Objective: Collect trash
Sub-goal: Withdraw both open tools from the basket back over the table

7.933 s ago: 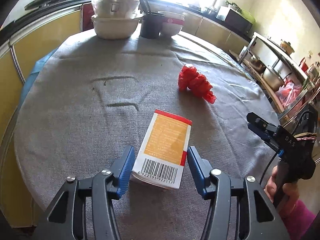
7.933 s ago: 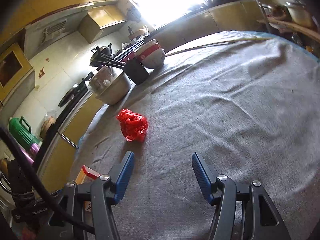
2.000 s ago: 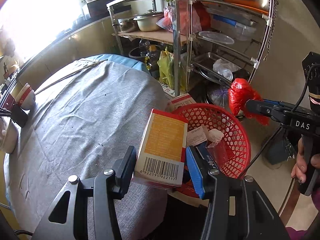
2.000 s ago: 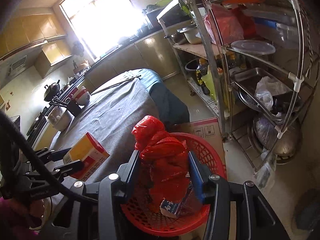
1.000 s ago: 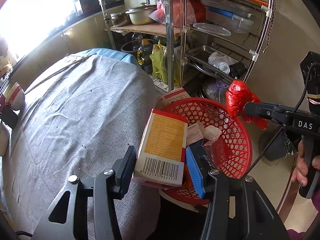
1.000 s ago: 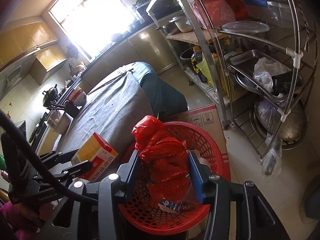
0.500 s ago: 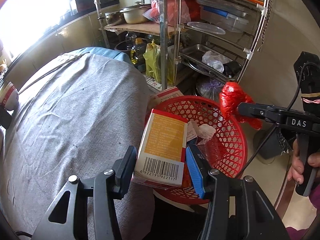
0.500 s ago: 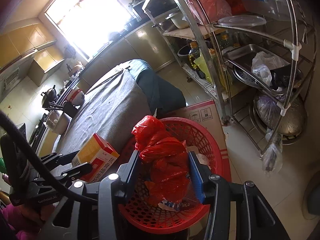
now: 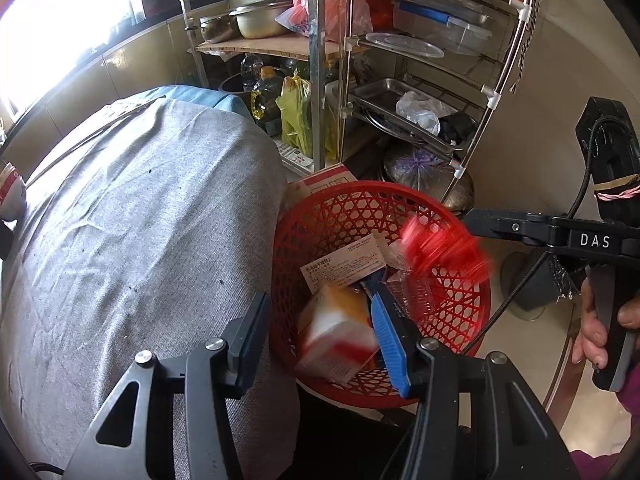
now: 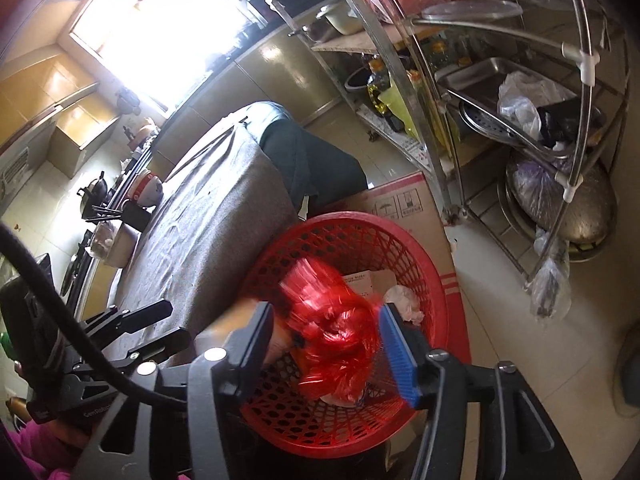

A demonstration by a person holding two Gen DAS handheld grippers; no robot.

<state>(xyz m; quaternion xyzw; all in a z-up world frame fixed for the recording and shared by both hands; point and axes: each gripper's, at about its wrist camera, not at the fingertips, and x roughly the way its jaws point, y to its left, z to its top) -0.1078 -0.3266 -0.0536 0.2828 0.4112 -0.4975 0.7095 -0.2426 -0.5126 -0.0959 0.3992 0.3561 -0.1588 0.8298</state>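
Both items were caught mid-drop. The carton (orange and white, blurred) and the crumpled red bag were seen falling into the red basket, right of the table. The left gripper and the right gripper, jaws just opening, were released. A rim bounce could have spilled either onto the floor.

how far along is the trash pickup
Nearly done. The box and red bag, both blurred, are dropping into the red basket; the left gripper and right gripper are open, the right's jaws having just been opening. No more trash shows on the table.
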